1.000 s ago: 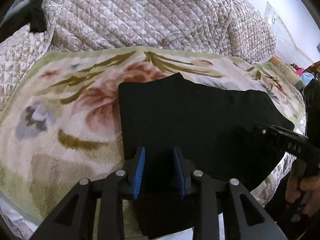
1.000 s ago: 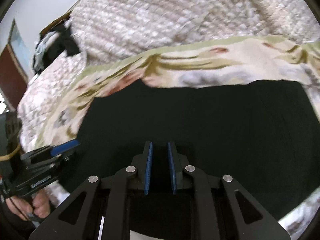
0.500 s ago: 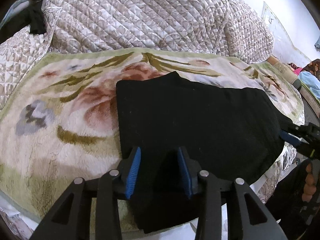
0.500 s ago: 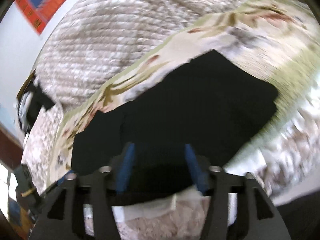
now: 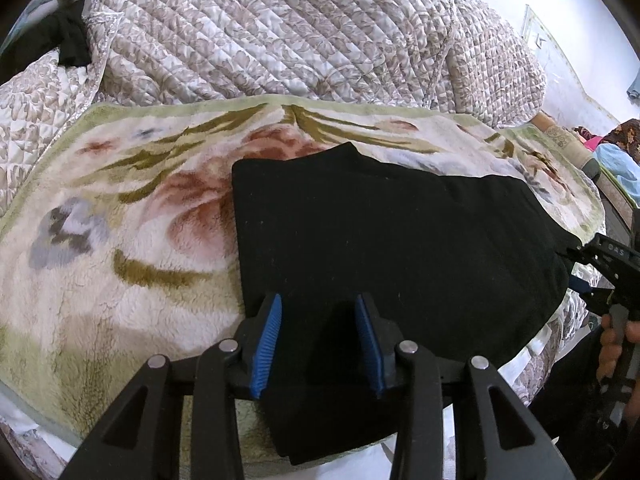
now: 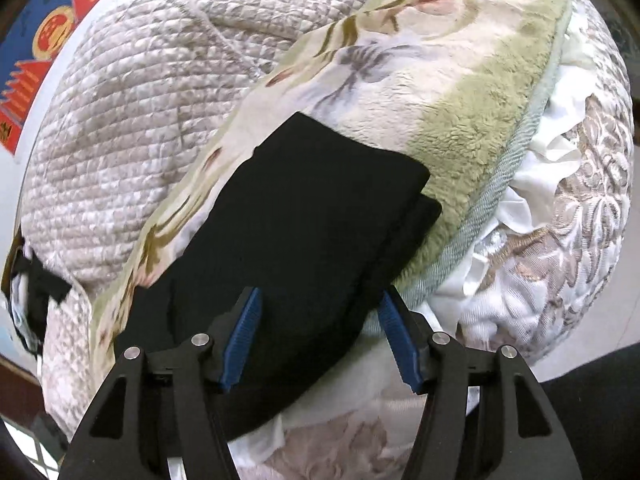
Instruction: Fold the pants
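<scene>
On the left lies a fleecy flowered blanket (image 5: 100, 248), spread over a quilted bedcover (image 5: 280, 32), and its left part is bare. Towards the middle sit the black pants (image 5: 380, 240), folded into a flat, roughly square bundle on the blanket, with the near edge hanging a little over the bed's front. The left gripper (image 5: 318, 338) hovers over that near edge with its jaws apart, grasping nothing. At the right edge of the bundle the right gripper (image 6: 320, 344) is also spread wide and empty, its blue pads (image 6: 240, 344) on either side of the cloth's end. The right wrist view shows two stacked layers whose edges do not quite match. The folding looks nearly done; perhaps one more fold or some straightening is left.
</scene>
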A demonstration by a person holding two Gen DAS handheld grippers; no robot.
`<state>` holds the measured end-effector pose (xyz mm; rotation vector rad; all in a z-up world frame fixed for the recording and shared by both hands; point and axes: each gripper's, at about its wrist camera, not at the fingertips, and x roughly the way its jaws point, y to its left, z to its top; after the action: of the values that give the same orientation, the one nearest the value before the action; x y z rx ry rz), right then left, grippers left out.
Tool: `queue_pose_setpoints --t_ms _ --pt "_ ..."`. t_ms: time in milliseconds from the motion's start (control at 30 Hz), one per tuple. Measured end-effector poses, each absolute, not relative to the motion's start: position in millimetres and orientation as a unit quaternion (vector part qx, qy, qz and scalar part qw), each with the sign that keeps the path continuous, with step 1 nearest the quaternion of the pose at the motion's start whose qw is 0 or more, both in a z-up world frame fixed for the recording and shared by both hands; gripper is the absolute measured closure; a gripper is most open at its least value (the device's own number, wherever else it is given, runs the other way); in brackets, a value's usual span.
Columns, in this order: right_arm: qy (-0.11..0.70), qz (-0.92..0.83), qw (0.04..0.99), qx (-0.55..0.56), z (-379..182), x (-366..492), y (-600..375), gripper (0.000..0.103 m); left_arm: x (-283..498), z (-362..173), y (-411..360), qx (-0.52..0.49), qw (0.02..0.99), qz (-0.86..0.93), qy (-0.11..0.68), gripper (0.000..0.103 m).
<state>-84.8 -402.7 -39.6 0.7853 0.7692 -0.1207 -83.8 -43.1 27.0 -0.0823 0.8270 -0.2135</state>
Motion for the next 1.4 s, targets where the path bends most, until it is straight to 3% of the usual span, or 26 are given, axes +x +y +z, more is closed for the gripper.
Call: queue_pose_setpoints --t_ms 300,400,533,633,833,1033,1300,1400 --pt "0.325 -0.082 0.862 0.380 -37 -84 -414 0.043 -83 27 -42 -0.040 0.909 -0.104 0.402 0.062" --pt "0.310 -0.074 0.876 0.362 -26 -80 -415 0.074 -83 27 -41 -0.043 0.909 -0.105 0.401 0.062" --pt "0.362 -0.061 0.856 0.363 -36 -46 -425 0.076 -84 29 -41 -0.041 0.909 -0.108 0.400 0.061" --pt "0.332 -0.044 0.874 0.353 -17 -48 -419 0.081 -84 35 -34 -0.052 0.910 -0.107 0.397 0.061" --pt "0.279 0.078 0.910 0.297 45 -50 -361 0.082 -84 48 -1 -0.079 0.916 -0.064 0.388 0.061" --pt "0.282 0.209 0.910 0.221 69 -44 -274 0.082 -92 64 40 -0.111 0.924 -0.019 0.366 0.061" --pt "0.383 0.325 0.860 0.088 4 -49 -157 0.081 -96 57 74 -0.144 0.919 0.017 0.368 0.061" --pt "0.373 0.319 0.869 0.056 -6 -58 -149 0.080 -96 52 75 -0.144 0.917 0.016 0.372 0.061"
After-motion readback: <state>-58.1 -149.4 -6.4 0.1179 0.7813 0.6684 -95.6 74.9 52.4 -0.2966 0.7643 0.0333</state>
